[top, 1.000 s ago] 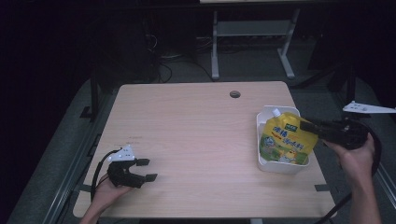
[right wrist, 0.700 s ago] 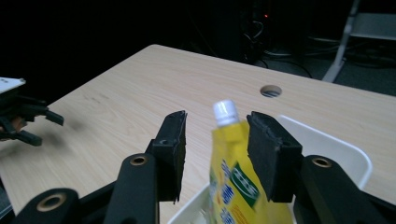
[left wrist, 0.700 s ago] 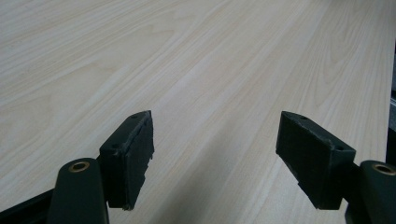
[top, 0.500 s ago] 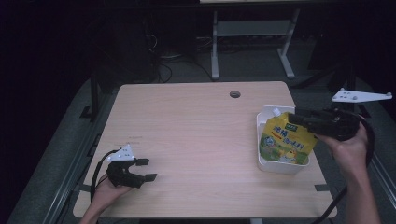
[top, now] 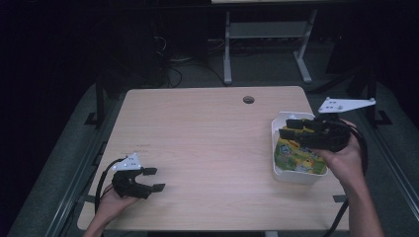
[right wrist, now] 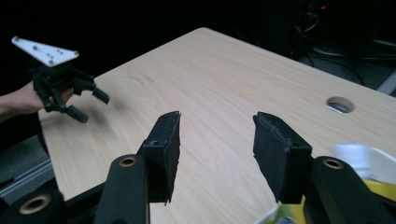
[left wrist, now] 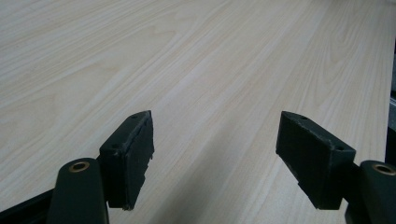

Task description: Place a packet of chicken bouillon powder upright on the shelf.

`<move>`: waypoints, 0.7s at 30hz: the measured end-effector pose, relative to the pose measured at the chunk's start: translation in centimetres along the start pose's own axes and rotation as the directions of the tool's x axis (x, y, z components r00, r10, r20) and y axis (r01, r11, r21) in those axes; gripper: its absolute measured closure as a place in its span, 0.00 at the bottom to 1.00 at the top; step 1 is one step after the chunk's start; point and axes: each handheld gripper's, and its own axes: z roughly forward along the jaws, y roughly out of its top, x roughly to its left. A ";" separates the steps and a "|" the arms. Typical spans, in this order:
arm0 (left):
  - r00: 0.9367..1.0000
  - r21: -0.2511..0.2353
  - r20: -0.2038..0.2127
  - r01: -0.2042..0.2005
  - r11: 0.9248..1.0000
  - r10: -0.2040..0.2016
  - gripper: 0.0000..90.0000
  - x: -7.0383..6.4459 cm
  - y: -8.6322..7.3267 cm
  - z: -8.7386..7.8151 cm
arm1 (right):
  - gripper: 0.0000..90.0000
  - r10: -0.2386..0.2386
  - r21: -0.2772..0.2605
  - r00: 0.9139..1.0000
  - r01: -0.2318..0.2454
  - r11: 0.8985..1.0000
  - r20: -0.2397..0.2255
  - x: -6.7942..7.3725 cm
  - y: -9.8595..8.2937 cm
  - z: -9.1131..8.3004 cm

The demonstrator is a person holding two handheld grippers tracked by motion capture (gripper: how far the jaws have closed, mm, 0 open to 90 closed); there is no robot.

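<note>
Light wooden table (top: 212, 143) across the middle, with a round cable hole (top: 248, 99) near the far edge; dark surroundings beyond, hard to make out. At the right edge, a white bin (top: 277, 148) holding a yellow-green pouch (top: 296, 157), its upper part hidden behind the right gripper (top: 291, 127), its print too small to read. Right gripper above the bin's far end, jaws parted and empty, nothing between them in the right gripper view. Left gripper (top: 150, 179) low at the near left corner, well apart from the bin, jaws spread wide over bare wood. Pouch cut off at the lower corner of the right gripper view.
</note>
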 end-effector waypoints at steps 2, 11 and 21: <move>1.000 0.000 -0.002 0.000 1.000 0.000 0.30 0.0 0.0 0.0 | 0.54 -0.013 0.018 1.000 0.013 1.000 -0.021 0.7 0.1 1.0; 1.000 0.001 -0.002 -0.003 1.000 0.003 0.30 0.1 -0.1 -0.1 | 0.51 -0.025 0.048 0.997 0.029 0.998 -0.079 2.1 0.0 3.5; 1.000 0.002 -0.001 -0.005 1.000 0.005 0.30 0.1 0.0 -0.2 | 0.49 -0.024 0.070 0.993 0.032 0.997 -0.114 3.3 -0.4 5.8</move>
